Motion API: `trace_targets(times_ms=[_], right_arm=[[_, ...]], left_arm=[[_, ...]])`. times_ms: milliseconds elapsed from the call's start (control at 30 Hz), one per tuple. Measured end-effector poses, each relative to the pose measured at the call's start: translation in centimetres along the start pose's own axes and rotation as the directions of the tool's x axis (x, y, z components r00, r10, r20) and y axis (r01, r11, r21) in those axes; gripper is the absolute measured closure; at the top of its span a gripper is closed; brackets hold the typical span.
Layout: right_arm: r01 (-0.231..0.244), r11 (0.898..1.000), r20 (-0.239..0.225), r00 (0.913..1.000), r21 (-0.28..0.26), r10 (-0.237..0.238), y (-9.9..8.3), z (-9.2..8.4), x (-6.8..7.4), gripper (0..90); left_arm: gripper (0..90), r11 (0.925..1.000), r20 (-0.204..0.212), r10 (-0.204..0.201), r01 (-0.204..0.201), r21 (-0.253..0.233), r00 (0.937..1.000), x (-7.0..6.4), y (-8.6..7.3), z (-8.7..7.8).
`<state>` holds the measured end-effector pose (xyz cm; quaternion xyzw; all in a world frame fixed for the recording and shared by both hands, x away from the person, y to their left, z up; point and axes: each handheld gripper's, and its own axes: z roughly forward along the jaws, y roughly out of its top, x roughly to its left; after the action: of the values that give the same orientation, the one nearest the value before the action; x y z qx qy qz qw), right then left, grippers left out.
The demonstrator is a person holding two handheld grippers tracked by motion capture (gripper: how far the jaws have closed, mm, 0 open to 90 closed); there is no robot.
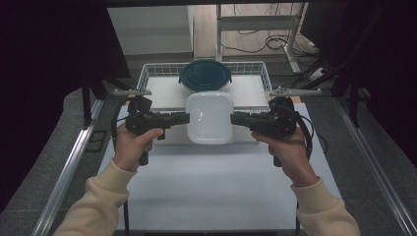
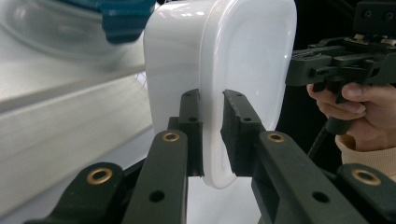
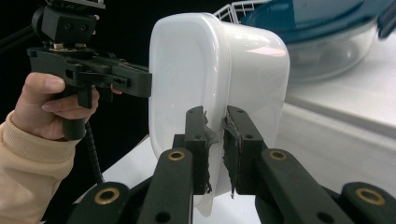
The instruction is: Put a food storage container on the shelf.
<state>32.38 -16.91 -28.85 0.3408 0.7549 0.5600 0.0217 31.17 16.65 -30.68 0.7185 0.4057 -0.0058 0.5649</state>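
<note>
I have the white container (image 1: 210, 117) held up off the table (image 1: 216, 196), hanging between my two grippers over the far half of the surface, just in front of the wire basket (image 1: 147, 73). It is a rounded-corner white plastic tub, glossy, and in the high view I look onto one broad white face of it. Its near edge overlaps the front lip of the basket from above.

My left gripper (image 1: 183, 118) is clenched on the tub's left rim: in the left gripper view (image 2: 212, 100) both black pads press on the thin white edge, one on each side of it. My right gripper (image 1: 236, 118) grasps the opposite rim the same way; in the right gripper view (image 3: 215, 121) the two jaws pinch the white edge, and the pad faces look frayed where they meet the plastic. Each gripper view also shows the other hand farther off, holding its gripper against the far side of the tub. Both grippers lie roughly level and point inward toward each other.

Behind the tub, inside the basket at its far edge, sits a clear round bowl with a dark teal lid (image 1: 205, 74). The basket stands at the far edge of the table, centred. My forearms in cream sleeves (image 1: 98, 201) come in from the near edge, one toward each side of the table.
</note>
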Motion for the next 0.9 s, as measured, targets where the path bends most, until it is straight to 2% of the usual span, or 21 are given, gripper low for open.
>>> trace_targets(times_ms=[167,300,633,900], right_arm=[[0.001,1.000,-0.006,1.0000,-0.009,-0.001,1.2,-0.1,0.0,79.7],[0.004,1.000,-0.012,0.9999,-0.016,-0.004,2.6,-0.3,0.2,79.9],[0.027,1.000,-0.017,0.9995,-0.013,-0.027,5.6,-0.2,0.9,79.8],[0.029,1.000,-0.014,0.9995,0.000,-0.029,7.7,0.4,0.3,79.9]], left_arm=[[78.8,0.9999,0.011,-0.008,0.008,-0.006,0.9999,0.2,1.5,-0.3],[78.7,0.9998,0.007,0.012,-0.011,-0.013,0.9999,-0.2,3.1,-0.9],[78.7,0.9989,0.017,0.004,-0.003,-0.047,0.9998,0.1,5.0,-1.8],[78.7,0.9985,0.014,-0.007,0.007,-0.054,0.9999,0.6,6.9,-2.1]])
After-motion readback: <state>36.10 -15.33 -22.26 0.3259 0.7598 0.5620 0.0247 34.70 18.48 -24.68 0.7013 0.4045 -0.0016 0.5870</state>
